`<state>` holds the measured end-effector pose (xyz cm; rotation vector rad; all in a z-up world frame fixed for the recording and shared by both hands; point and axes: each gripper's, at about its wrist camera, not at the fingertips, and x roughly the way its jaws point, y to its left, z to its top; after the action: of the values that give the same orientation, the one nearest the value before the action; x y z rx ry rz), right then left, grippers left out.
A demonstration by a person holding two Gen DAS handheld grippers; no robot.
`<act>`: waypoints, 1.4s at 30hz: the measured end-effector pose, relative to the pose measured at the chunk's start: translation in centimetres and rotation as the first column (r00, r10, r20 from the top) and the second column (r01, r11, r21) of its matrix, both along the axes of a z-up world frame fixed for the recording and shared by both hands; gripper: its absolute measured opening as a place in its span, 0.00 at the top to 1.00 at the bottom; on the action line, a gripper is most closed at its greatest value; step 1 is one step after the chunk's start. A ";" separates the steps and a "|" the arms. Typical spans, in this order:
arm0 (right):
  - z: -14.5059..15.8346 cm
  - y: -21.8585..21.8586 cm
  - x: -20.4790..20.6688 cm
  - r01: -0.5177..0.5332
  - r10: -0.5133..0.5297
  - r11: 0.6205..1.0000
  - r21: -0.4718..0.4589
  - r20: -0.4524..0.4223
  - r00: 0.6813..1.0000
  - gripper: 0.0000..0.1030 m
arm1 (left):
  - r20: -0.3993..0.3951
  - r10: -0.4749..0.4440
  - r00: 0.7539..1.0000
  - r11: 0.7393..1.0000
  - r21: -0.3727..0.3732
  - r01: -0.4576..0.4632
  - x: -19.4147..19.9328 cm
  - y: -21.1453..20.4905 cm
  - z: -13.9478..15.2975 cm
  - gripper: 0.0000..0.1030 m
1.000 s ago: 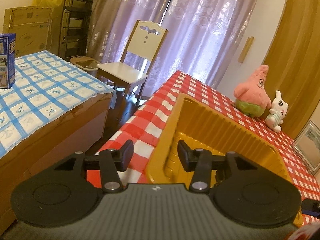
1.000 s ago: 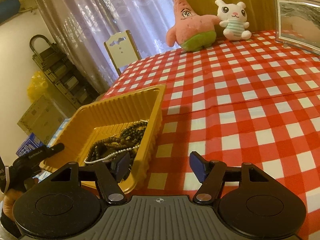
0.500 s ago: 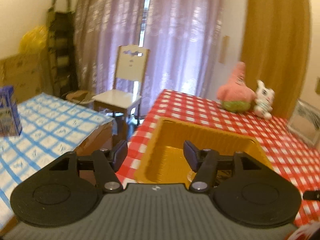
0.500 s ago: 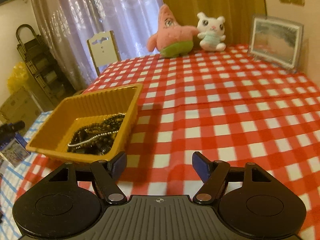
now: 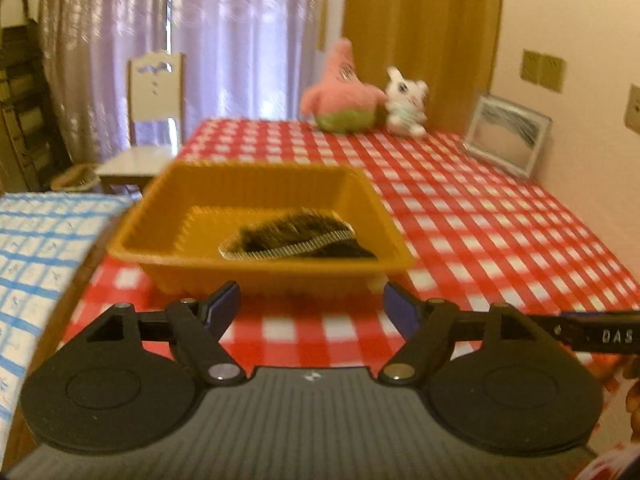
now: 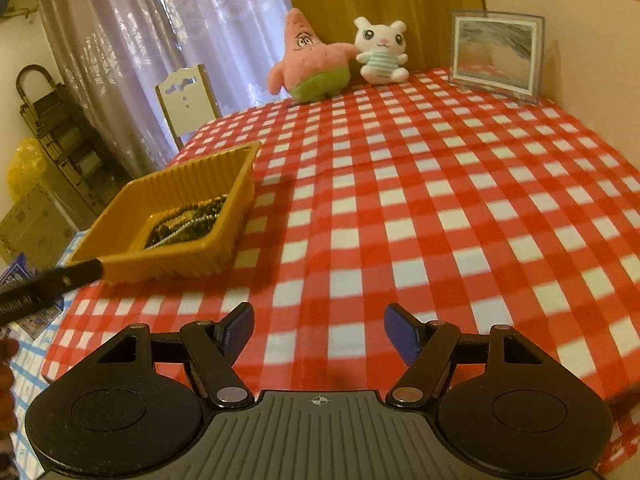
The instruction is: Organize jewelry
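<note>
Left gripper (image 5: 312, 306) hangs over the near edge of the red-and-white checked tablecloth (image 5: 460, 216), jaws spread & nothing between them; they've just been opening wider. Straight ahead, just beyond the tips, sits the ribbed yellow-orange plastic tray (image 5: 256, 272). Inside it, toward the right side, lies the jewelry (image 5: 296, 236): a tangled heap of dark bead strands w/ one pale pearl-like strand across the front. View is motion-blurred, so individual pieces can't be told apart.

Right gripper (image 6: 319, 328) is also released, jaws apart, empty, over bare cloth near the table's front edge. From this view the tray (image 6: 188, 256) is at the near left corner of the table, well left of the tips, beads (image 6: 184, 224) heaped in it. A black bar (image 6: 52, 284) of the other gripper crosses in front of the tray's near left corner.

Far side of table: pink starfish plush (image 6: 312, 62) touching a white bunny plush (image 6: 382, 52), framed picture (image 6: 496, 50) leaning at far right. Beyond the table: white wooden chair (image 5: 152, 120) & lilac curtains (image 5: 224, 32). A blue-and-white checked cloth (image 5: 36, 248) covers the surface to the left.
</note>
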<state>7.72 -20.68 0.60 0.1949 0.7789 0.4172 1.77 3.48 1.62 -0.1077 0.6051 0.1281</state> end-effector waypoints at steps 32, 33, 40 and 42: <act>-0.7 0.5 -3.3 -0.037 0.039 0.995 -0.090 0.019 0.999 0.30 | -0.109 -0.134 0.985 0.991 -0.026 0.132 -2.4 -3.5 -1.8 0.25; -0.7 0.5 -3.3 -0.036 0.038 0.995 -0.090 0.018 0.999 0.30 | -0.109 -0.134 0.985 0.991 -0.025 0.132 -2.3 -3.6 -1.9 0.25; -0.9 0.5 -3.3 -0.033 0.034 0.996 -0.088 0.013 0.999 0.30 | -0.114 -0.138 0.984 0.990 -0.019 0.137 -2.1 -3.8 -2.0 0.25; -1.0 0.5 -3.3 -0.033 0.035 0.996 -0.088 0.011 0.999 0.30 | -0.115 -0.139 0.984 0.990 -0.018 0.137 -2.0 -3.8 -2.1 0.25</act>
<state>4.46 -20.19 -0.38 0.0966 0.7880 0.4149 -0.25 -0.33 -0.44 -0.0676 0.7273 -0.0030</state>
